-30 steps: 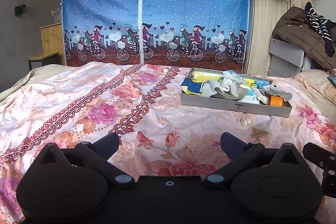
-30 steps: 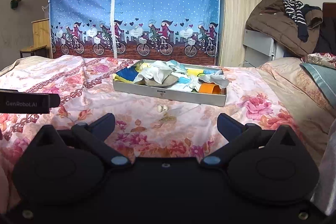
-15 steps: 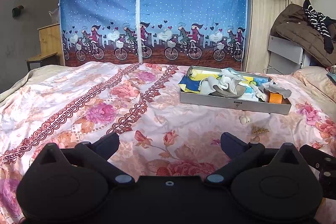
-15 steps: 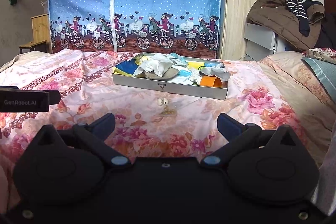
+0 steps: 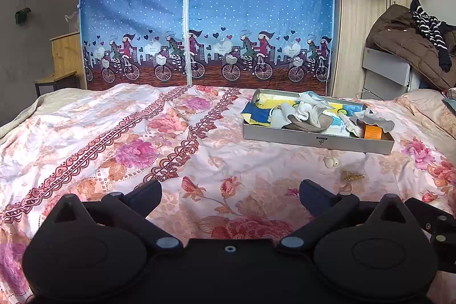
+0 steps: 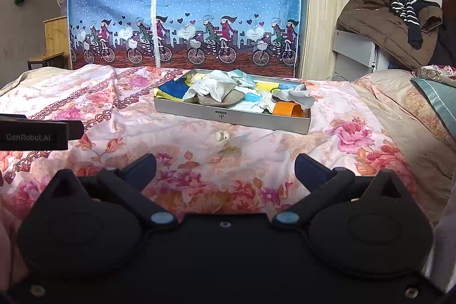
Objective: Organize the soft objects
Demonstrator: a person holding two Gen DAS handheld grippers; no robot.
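A shallow grey tray (image 5: 313, 139) (image 6: 228, 116) lies on the floral bedspread, piled with soft cloths: a white one (image 6: 213, 86), a grey-brown one (image 6: 222, 100), blue and yellow ones, and an orange piece (image 6: 286, 108) at its right end. In front of the tray lie a small white two-lobed item (image 6: 222, 136) (image 5: 331, 161) and a gold scrap (image 6: 229, 150) (image 5: 352, 176). My left gripper (image 5: 230, 190) is open above the bedspread, well short of the tray. My right gripper (image 6: 225, 165) is open too, with nothing between its fingers, near the small items.
The bedspread (image 5: 128, 138) spreads wide to the left. A blue fabric wardrobe (image 5: 205, 19) stands behind the bed. Coats (image 6: 384, 24) are heaped on a grey cabinet at the right, and a pillow (image 6: 439, 99) lies at the bed's right. The left gripper's side (image 6: 37, 133) shows in the right view.
Both views have dropped slightly and drawn a little nearer the tray. Both grippers stay open.
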